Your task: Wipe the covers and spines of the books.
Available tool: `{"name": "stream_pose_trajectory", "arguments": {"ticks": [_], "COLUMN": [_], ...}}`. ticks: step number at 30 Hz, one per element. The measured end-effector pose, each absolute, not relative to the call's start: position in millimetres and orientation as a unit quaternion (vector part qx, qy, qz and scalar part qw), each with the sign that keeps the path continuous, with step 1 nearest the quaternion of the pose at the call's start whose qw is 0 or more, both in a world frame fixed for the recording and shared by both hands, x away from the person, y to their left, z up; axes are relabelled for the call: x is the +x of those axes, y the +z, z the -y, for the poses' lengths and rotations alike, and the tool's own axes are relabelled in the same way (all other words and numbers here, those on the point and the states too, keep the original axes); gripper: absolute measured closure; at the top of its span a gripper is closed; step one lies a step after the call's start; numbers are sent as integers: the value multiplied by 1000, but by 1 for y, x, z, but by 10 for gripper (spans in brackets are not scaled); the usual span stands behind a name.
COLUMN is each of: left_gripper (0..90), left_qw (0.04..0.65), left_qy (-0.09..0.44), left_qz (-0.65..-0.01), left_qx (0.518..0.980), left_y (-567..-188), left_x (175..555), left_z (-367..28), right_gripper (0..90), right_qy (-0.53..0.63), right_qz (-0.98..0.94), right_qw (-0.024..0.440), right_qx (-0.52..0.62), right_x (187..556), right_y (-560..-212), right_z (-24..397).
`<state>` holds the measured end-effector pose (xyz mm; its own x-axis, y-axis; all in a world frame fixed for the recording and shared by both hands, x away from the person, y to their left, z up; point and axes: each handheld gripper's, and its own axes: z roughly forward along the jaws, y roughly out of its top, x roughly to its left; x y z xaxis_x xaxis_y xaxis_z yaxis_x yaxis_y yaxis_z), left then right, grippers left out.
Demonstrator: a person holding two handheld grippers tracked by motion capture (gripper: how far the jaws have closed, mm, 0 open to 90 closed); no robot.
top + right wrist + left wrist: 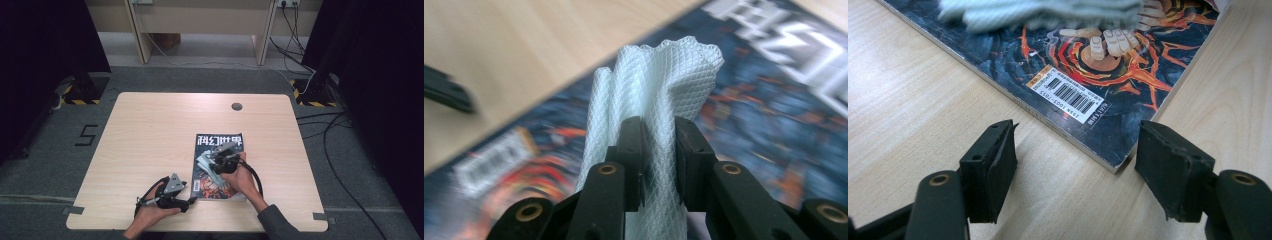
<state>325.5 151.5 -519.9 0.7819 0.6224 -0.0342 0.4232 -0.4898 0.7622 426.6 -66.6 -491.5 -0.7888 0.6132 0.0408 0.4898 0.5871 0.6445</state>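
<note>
right gripper (659, 160): jaws pinched on white mesh cloth (659, 80), over the magazine (220, 167) near table's (150, 130) front edge | left gripper (1073, 165): jaws apart, empty, at magazine's near-left corner

Black tongs (234, 162), brass-ringed screws, grey three-cornered plate, black cables, grey sleeve (275, 222).

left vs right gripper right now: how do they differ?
The left gripper has its jaws wide apart with nothing between them; the right gripper is clamped on a bunched white mesh cloth.
The left gripper sits low over bare table at the near corner of the magazine; the right gripper is over the magazine's cover.
Shared: both are hand-held, with black padded jaws.
</note>
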Motion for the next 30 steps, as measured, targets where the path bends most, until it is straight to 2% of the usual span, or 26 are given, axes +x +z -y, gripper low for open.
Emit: {"name": "stream_pose_trajectory", "arguments": {"ticks": [5,11,17,21,26,30], "left_gripper": [319,319,319,319,319,318], "left_qw": [401,402,402,401,402,402], "left_qy": [124,125,124,124,126,125], "left_qz": [-306,-306,-307,-307,-306,-306], "left_qx": [855,854,854,854,854,854], "left_y": [-520,-520,-520,-520,-520,-520], "left_x": [326,325,325,325,325,325], "left_z": [-151,-152,-151,-151,-152,-152], "right_gripper": [763,755,755,751,752,755], "right_qy": [336,339,331,318,315,305], "right_qz": [-898,-894,-886,-868,-854,-858], "right_qw": [74,61,77,99,108,122], "right_qx": [275,287,315,369,400,394], "right_x": [412,415,418,428,430,428], "right_y": [-492,-493,-491,-488,-488,-486], "right_z": [42,51,84,137,164,162]}}
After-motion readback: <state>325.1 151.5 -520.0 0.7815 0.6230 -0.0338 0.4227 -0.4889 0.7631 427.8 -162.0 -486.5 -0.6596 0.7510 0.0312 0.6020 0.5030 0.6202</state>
